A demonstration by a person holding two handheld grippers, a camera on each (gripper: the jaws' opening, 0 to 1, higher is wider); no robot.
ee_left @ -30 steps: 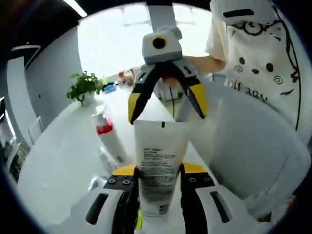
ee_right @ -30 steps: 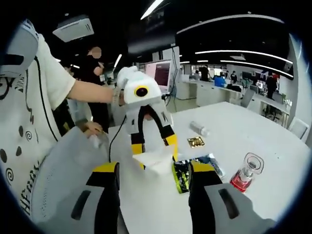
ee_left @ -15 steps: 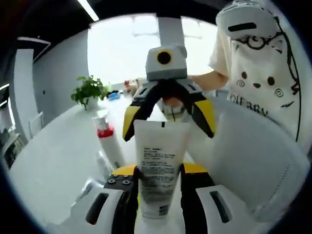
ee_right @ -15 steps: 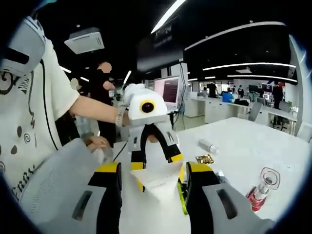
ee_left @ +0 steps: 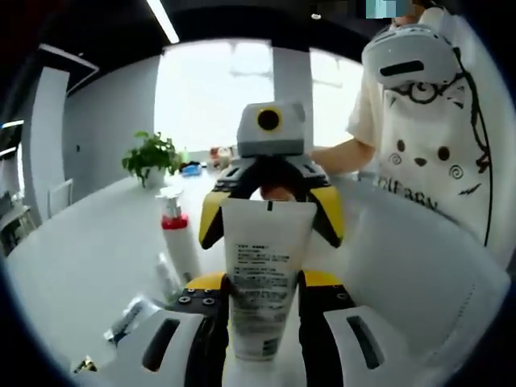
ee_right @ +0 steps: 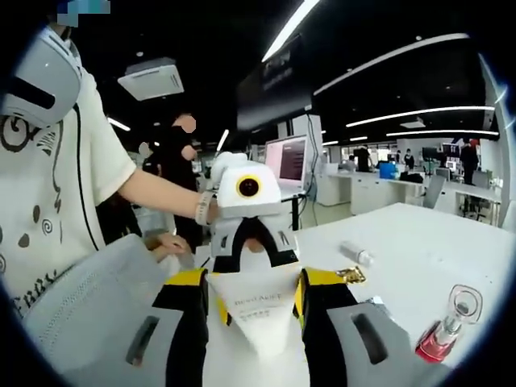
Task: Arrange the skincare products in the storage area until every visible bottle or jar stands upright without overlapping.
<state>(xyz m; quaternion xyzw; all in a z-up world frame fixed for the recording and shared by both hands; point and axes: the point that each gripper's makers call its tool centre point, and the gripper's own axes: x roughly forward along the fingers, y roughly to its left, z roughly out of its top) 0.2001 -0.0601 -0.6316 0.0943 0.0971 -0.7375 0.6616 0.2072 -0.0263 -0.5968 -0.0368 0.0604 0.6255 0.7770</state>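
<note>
- While we look along the left gripper [ee_left: 262,284], a white table [ee_left: 81,250] spreads across the left of the frame, with a bright window behind it and a potted plant [ee_left: 153,156] at centre left.
- We see a red-collared pump bottle [ee_left: 176,238] standing upright on that table, just left of centre.
- At the right of the same view stands a person in a white printed T-shirt [ee_left: 427,153].
- From the right gripper view we see an open office: desks, a lit monitor [ee_right: 286,159] above centre, ceiling light strips.
- At lower right there, a clear-capped red bottle [ee_right: 447,326] leans on the white table [ee_right: 403,242], with a small white bottle [ee_right: 355,254] lying beyond it.
- Our left gripper's jaws are closed on a white tube [ee_left: 264,274], which stands between them in the lower centre.
- We find the right gripper [ee_right: 246,297] facing it, its yellow-tipped jaws set either side of the tube's [ee_right: 256,310] flat end; we cannot tell whether they press it.
</note>
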